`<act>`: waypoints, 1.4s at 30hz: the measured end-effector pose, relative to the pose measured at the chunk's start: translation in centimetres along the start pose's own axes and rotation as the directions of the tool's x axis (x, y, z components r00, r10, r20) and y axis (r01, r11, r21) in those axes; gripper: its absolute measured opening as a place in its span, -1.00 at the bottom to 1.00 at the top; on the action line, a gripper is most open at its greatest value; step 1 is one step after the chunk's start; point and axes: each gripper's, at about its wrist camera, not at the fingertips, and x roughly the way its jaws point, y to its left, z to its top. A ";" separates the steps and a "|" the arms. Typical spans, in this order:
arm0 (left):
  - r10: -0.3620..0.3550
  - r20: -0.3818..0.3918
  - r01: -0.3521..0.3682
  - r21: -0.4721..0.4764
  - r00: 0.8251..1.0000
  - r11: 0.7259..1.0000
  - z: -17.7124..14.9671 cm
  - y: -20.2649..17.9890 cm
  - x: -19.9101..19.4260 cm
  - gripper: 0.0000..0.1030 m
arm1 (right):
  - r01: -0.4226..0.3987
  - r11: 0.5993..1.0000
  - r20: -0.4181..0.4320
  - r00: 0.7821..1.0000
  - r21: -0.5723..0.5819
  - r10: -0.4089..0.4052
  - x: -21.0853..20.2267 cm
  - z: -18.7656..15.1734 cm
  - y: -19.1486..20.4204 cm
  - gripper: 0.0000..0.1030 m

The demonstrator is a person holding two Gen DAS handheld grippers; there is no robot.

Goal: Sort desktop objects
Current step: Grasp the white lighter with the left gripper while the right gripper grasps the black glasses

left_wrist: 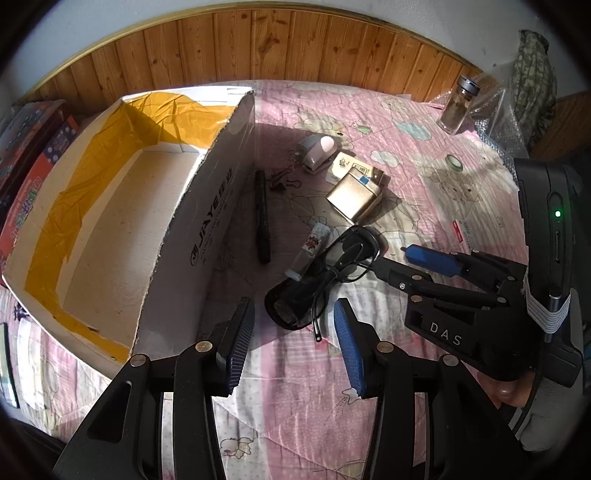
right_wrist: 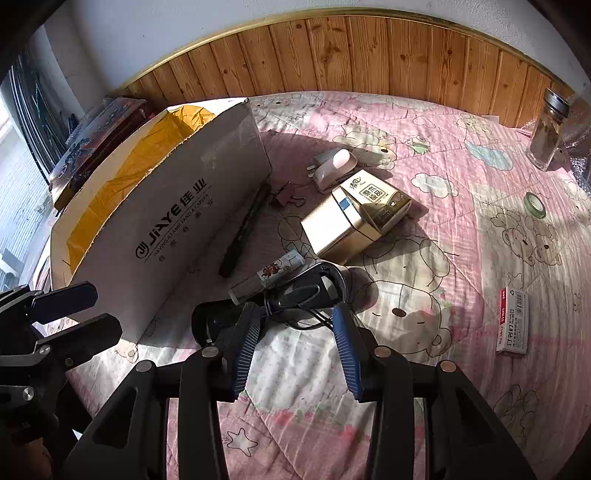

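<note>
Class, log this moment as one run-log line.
left tongs: open, empty | right tongs: open over black sunglasses | white cardboard box: empty

Pink cartoon-print quilt (right_wrist: 424, 280), sunlit in patches; knotty wood wall panelling (right_wrist: 369, 55) along the far side beneath white wall (right_wrist: 147, 33); bright window (right_wrist: 14, 192) far left.

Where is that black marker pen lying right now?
The black marker pen lies on the pink quilt just right of the cardboard box wall in both views, with the binder clips by its far end and the black glasses nearer the grippers.
</note>
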 end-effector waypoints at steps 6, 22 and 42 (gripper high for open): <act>-0.017 -0.038 0.019 0.050 0.999 0.999 1.3 -1.0 3.7 -0.08 | -0.059 0.994 -0.053 0.996 0.095 0.065 2.6 -0.4 -1.9 -0.19; -0.156 -0.119 0.161 0.034 0.981 0.986 4.2 0.8 10.0 -0.09 | -0.303 0.816 -0.032 0.930 0.492 0.366 8.9 -0.2 -4.6 -0.32; -0.037 -0.107 0.044 0.056 0.994 0.997 3.8 1.9 13.3 -0.37 | -0.082 0.960 -0.085 0.991 0.267 0.108 9.1 3.6 2.0 -0.45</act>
